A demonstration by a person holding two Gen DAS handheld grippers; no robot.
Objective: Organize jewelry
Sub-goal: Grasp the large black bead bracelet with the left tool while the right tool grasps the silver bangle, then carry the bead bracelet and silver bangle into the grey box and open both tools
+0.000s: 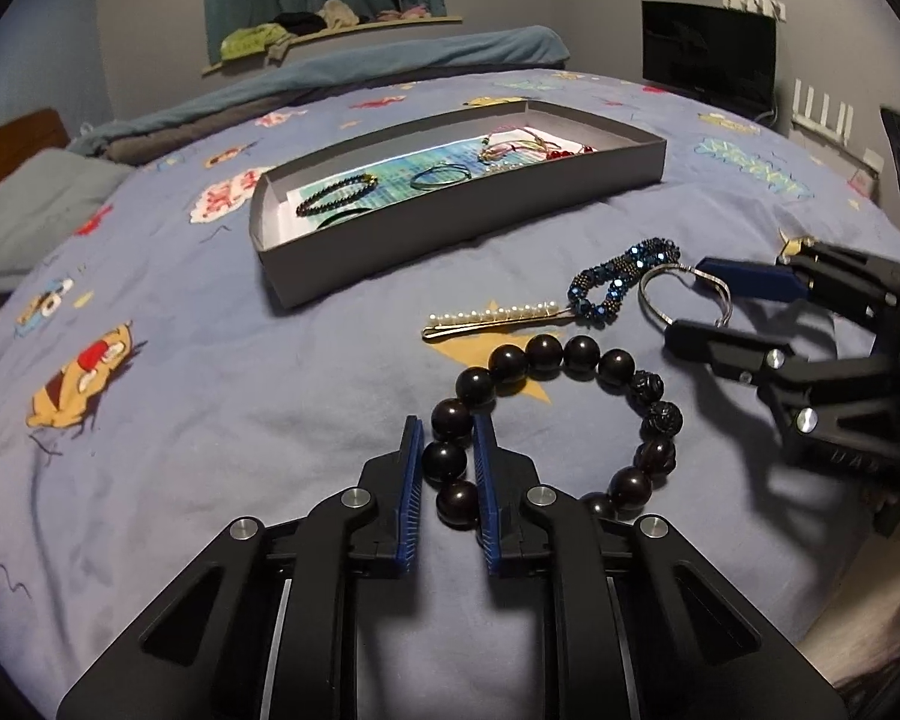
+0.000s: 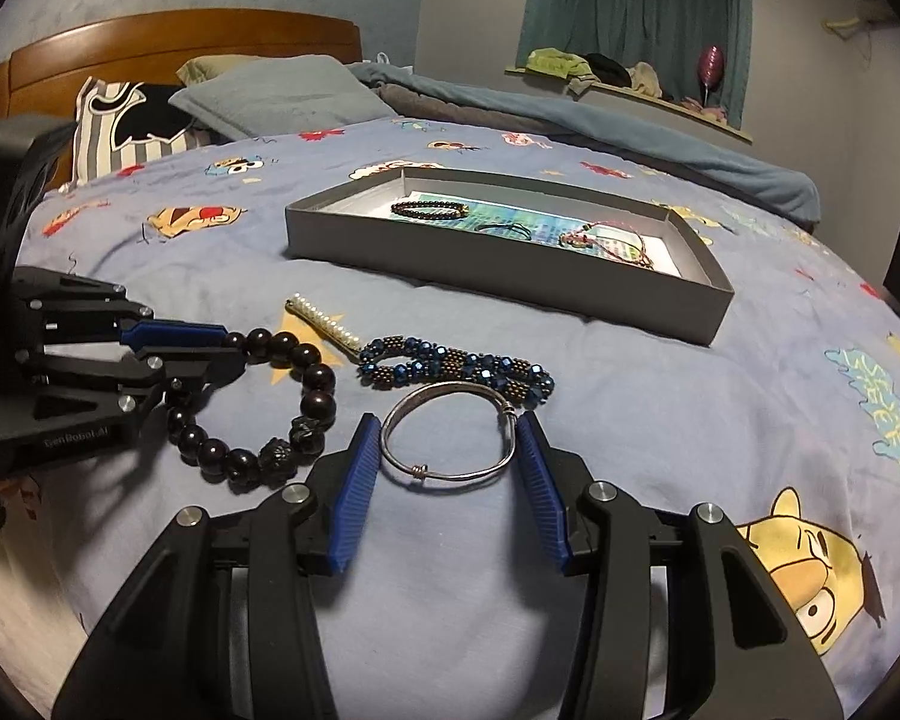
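A big dark bead bracelet [image 1: 576,354] lies on the blue bedspread. My left gripper [image 1: 448,429] is shut on its left-hand beads; it also shows in the right wrist view [image 2: 222,348], with the bracelet [image 2: 318,378]. A thin silver bangle [image 2: 450,441] lies between the pads of my right gripper [image 2: 449,429], whose jaws stand open around it, touching its sides. In the left wrist view the right gripper [image 1: 684,300] straddles the bangle [image 1: 654,294]. A blue beaded bracelet [image 2: 456,369] and a pearl hair clip [image 2: 324,321] lie just beyond.
A grey shallow box [image 1: 450,234] holding several bracelets sits farther back on the bed; it also shows in the right wrist view [image 2: 510,288]. Pillows [image 2: 270,96] and a folded blanket [image 2: 570,120] lie at the head of the bed. A monitor [image 1: 708,54] stands at the right.
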